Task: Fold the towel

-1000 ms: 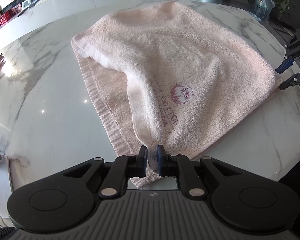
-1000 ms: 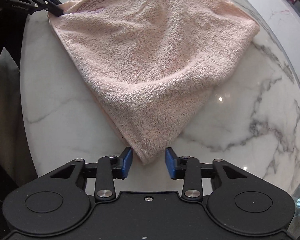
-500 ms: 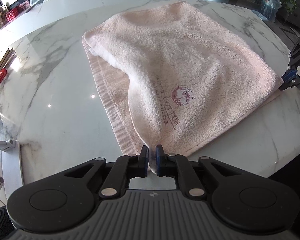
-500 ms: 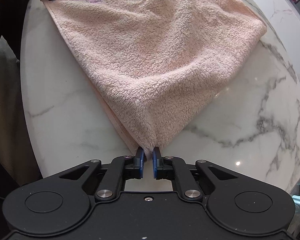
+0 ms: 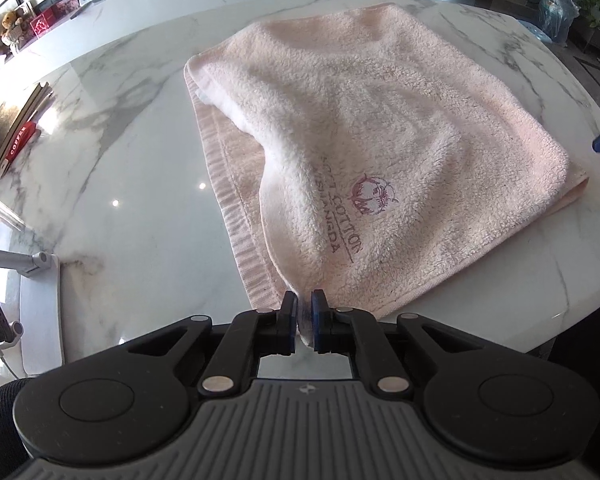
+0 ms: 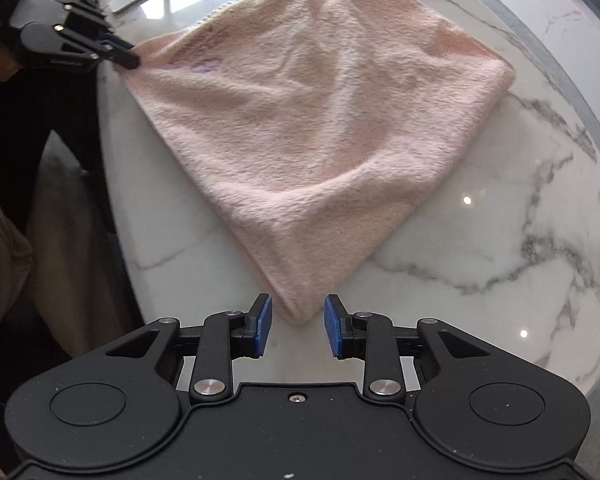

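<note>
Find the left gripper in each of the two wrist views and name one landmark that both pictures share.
Left wrist view: the left gripper is bottom centre, shut on a corner of the pink towel.
Right wrist view: it is top left, pinching that towel's far corner.
Shared landmark: the towel's purple logo, faint beside that corner.

We count one pink towel, one marble table, two grippers, left gripper and right gripper, one water jug, one teddy bear.
</note>
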The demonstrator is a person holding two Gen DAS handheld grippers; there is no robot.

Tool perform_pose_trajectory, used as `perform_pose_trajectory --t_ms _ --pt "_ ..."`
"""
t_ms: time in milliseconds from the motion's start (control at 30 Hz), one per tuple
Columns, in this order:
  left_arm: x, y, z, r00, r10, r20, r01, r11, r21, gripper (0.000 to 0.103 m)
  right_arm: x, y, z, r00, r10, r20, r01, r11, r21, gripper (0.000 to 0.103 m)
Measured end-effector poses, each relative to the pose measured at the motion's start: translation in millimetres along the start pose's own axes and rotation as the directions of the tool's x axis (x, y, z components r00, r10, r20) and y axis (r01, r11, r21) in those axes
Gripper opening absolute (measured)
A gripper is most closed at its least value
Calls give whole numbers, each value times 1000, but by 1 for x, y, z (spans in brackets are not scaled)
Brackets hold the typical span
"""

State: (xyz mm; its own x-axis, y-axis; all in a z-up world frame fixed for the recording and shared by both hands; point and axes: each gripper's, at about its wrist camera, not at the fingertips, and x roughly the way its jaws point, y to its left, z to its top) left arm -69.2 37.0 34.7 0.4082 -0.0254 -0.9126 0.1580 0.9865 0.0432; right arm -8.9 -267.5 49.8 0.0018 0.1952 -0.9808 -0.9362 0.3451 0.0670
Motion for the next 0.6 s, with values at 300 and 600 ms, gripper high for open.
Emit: perform_pose_trajectory --t_ms 300,600 --pt "-5 4 1 1000 1 25 -1 1000 -14 6 23 24 1 997 -57 44 56 998 14 7" --pt "-9 6 2 999 4 42 -3 1000 -21 6 47 18 11 990 -139 27 137 987 83 2"
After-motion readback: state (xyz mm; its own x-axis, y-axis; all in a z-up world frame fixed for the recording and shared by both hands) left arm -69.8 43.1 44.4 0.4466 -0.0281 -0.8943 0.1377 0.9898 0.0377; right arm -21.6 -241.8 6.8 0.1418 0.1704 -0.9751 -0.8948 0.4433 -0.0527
